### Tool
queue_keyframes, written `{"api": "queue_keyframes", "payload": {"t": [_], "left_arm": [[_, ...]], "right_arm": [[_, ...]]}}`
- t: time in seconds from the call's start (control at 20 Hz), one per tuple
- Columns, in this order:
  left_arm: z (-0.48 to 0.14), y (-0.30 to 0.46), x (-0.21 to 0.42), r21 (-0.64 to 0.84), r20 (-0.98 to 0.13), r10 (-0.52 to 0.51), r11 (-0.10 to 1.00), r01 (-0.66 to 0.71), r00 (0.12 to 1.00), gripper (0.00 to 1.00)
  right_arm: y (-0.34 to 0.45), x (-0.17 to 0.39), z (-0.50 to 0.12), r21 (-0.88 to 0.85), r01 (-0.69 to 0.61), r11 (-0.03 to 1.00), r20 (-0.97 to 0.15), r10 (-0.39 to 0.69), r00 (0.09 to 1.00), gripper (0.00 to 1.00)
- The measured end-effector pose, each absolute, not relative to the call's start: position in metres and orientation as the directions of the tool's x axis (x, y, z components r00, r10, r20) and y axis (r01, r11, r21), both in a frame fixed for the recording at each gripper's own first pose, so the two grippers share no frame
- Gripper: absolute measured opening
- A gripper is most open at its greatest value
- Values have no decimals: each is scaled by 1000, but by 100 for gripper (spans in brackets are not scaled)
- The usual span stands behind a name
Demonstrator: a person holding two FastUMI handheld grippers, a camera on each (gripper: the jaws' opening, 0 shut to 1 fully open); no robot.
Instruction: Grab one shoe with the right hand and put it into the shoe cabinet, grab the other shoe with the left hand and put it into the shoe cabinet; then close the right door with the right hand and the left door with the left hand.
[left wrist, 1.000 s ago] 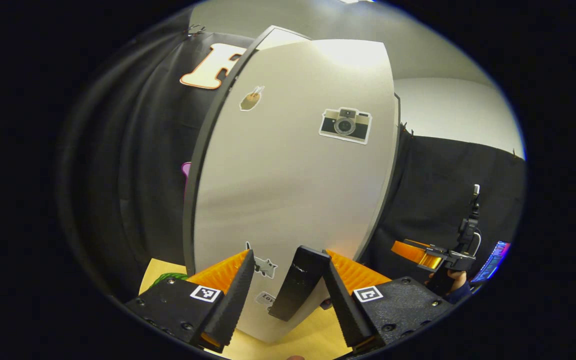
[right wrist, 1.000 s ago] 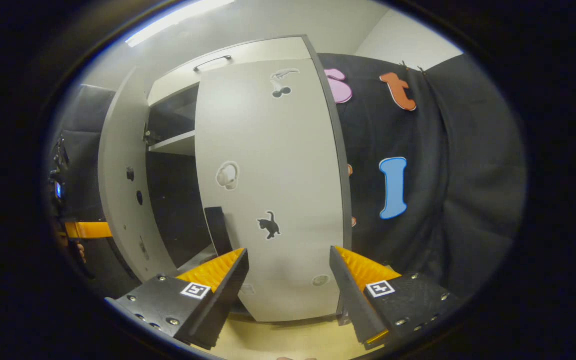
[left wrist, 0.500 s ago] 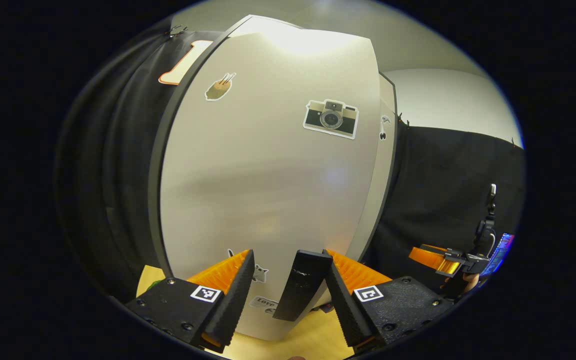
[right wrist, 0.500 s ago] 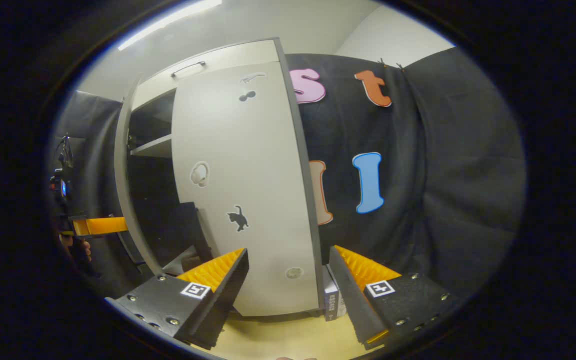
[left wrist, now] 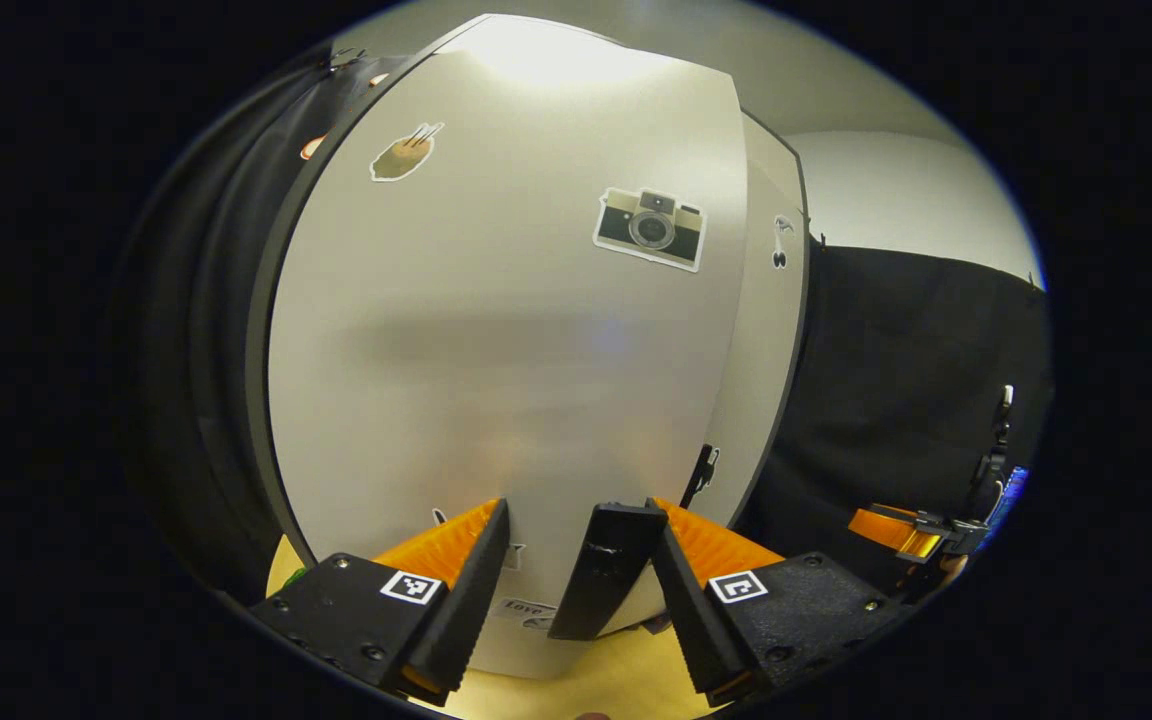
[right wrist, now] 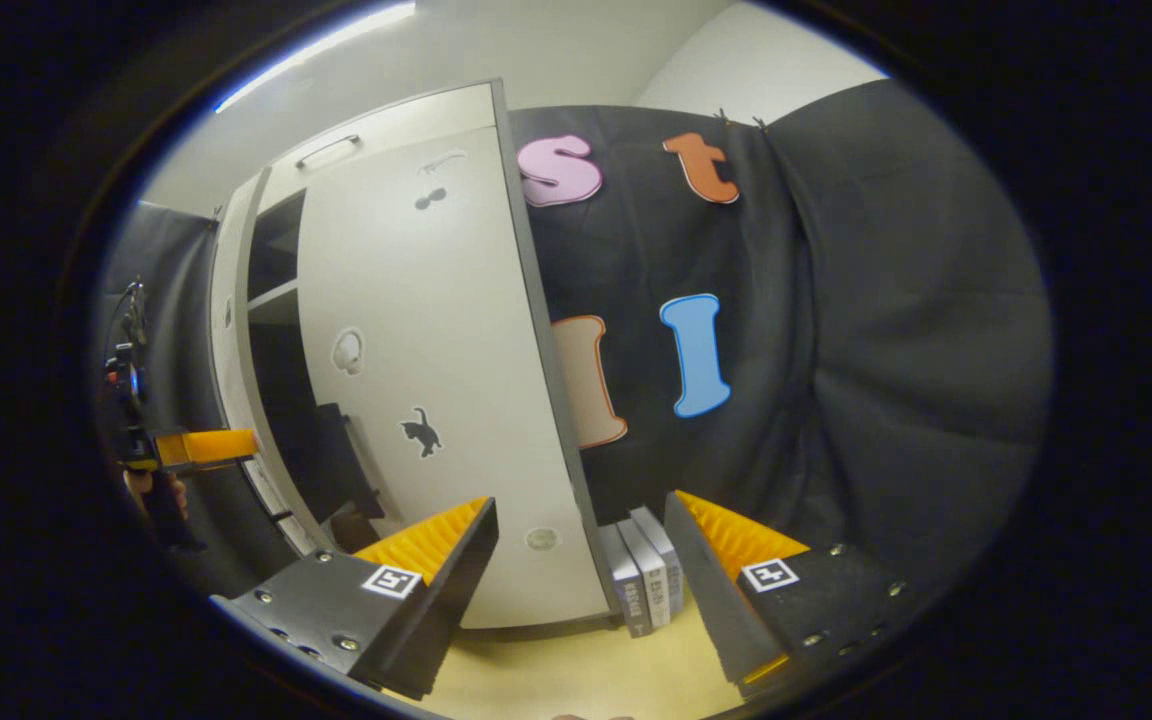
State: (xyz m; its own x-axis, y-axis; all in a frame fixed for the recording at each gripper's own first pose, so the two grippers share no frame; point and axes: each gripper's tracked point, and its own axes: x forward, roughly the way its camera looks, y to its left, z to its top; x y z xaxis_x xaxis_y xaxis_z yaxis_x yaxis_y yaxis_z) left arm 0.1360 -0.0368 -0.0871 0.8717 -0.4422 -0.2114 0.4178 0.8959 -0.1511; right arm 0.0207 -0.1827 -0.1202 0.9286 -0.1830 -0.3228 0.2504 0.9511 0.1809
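The pale left door [left wrist: 516, 330] of the shoe cabinet looms close in the left gripper view, a camera sticker on it. My left gripper [left wrist: 576, 575] is open, and the door's black handle [left wrist: 604, 570] stands between its fingers, nearer the right one. In the right gripper view the right door [right wrist: 416, 380] lies flat against the cabinet, while the left door [right wrist: 228, 330] stands slightly ajar over a dark gap. My right gripper [right wrist: 581, 560] is open and holds nothing, a little back from the right door. The left gripper [right wrist: 196, 448] also shows far off at the left.
A few upright books [right wrist: 646, 580] stand on the yellow floor [right wrist: 556, 680] against the cabinet's right side. Black cloth hangs behind and on both sides. The right gripper [left wrist: 921, 535], in a hand, shows at the far right of the left gripper view.
The left door has swung further toward the cabinet with my left gripper at its handle. My right gripper has turned right, away from the right door, bringing the books into view.
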Motion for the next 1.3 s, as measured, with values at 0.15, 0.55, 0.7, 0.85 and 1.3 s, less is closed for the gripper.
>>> {"api": "queue_keyframes", "payload": {"t": [0.15,0.55,0.7,0.85,1.3], "left_arm": [[-90,-40,138,-120,-214,-423,906,406,881,83],[-94,-47,149,-123,-228,-409,912,391,884,83],[-95,-48,151,-118,-230,-401,916,383,887,83],[-96,-49,154,-117,-228,-399,917,382,888,83],[-99,-51,162,-135,-225,-381,923,359,897,82]], "right_arm": [[-186,22,-127,187,252,950,-335,-179,925,97],[-201,22,-135,199,266,943,-344,-187,920,100],[-210,19,-136,202,282,938,-348,-201,916,100],[-216,17,-140,213,295,932,-356,-207,911,100],[-220,21,-145,201,293,935,-373,-203,905,100]]}}
